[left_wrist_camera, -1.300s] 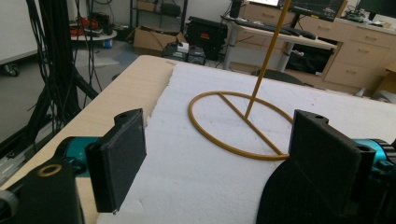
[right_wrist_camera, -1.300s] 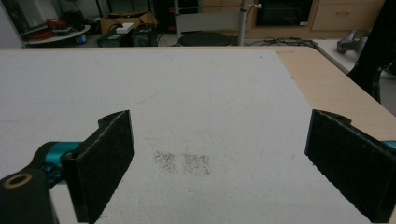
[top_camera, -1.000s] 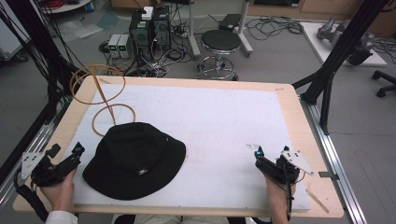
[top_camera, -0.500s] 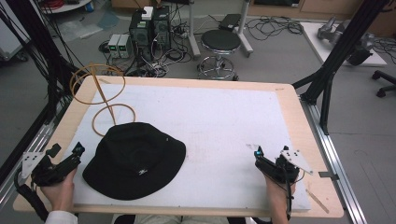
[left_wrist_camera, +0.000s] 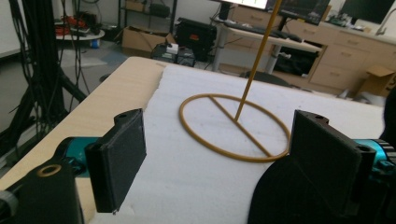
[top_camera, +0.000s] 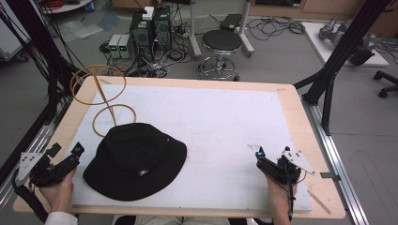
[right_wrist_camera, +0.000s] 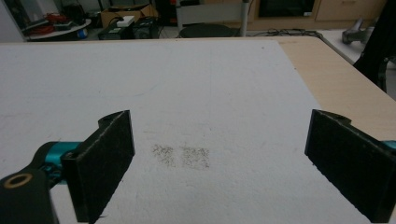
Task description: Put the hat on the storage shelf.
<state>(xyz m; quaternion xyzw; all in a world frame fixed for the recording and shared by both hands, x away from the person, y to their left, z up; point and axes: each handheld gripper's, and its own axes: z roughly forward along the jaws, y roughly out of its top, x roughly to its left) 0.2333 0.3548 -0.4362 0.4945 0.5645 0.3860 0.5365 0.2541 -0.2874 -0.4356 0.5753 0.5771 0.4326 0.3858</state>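
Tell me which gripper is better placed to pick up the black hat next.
Left, most likely. The left gripper sits open right beside the brim of the black hat, which already shows at the edge of its own view. The right gripper is also open, but far across the white mat.

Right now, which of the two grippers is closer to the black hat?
Left. The left gripper sits just beside the hat, at its left brim. The right gripper is well off to the hat's right, with bare white table mat between them.

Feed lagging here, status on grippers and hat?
Left gripper open, right gripper open, both empty. Black bucket hat flat on white mat. Wooden hat stand upright behind it.
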